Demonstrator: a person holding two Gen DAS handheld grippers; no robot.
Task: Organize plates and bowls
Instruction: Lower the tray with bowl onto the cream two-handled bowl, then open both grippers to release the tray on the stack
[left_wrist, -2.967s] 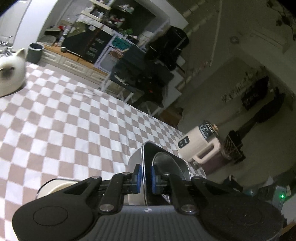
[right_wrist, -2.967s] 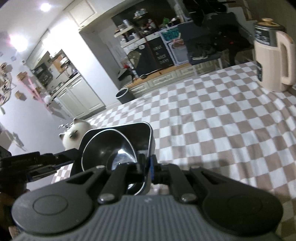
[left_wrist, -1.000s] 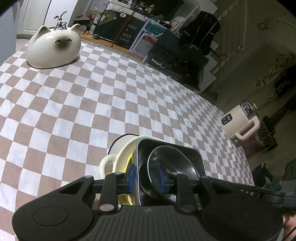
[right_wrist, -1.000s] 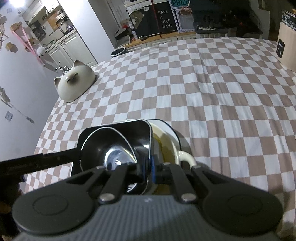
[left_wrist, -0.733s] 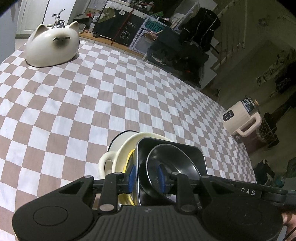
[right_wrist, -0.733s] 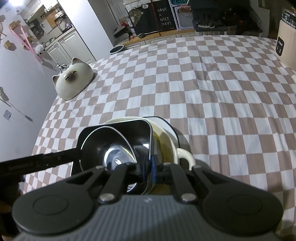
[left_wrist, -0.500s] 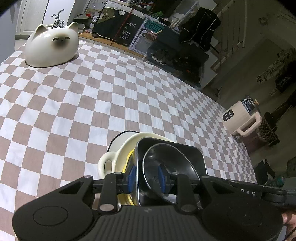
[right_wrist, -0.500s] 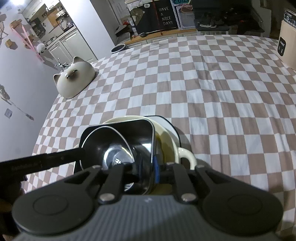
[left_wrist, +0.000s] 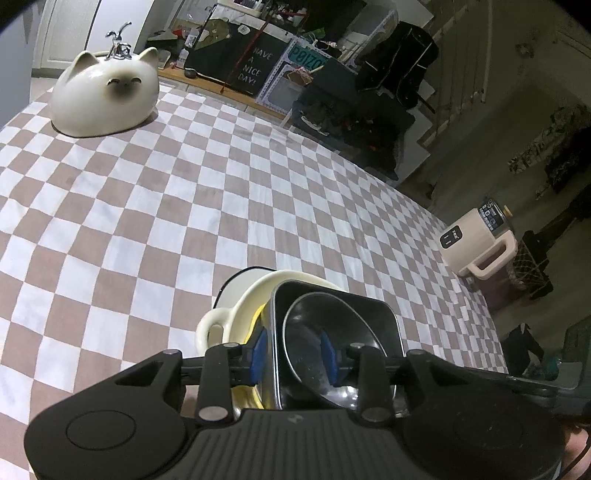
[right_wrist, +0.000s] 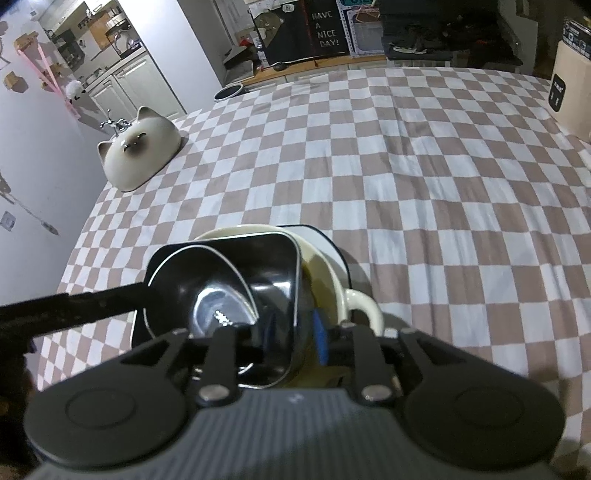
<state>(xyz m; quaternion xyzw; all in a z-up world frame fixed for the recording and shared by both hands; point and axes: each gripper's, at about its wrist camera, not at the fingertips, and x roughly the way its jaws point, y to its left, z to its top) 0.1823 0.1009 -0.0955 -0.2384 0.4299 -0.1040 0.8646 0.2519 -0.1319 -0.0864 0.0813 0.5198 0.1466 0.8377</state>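
Left wrist view, bottom centre: left gripper (left_wrist: 293, 350) has its jaws parted, blue pads straddling the near wall of the dark square dish (left_wrist: 369, 314) with clear gaps, gripping nothing. A round metal bowl (left_wrist: 325, 332) sits inside the dish, and the dish is nested in a cream handled bowl (left_wrist: 221, 325) on the checkered tablecloth (left_wrist: 147, 206). Right wrist view, bottom centre: right gripper (right_wrist: 293, 332) likewise stands open astride the opposite dish (right_wrist: 236, 254) wall, pads off it. Farther back, upper left, a cat-shaped ceramic (left_wrist: 105, 98) rests on the cloth; at right edge, a cream kettle (left_wrist: 476, 243).
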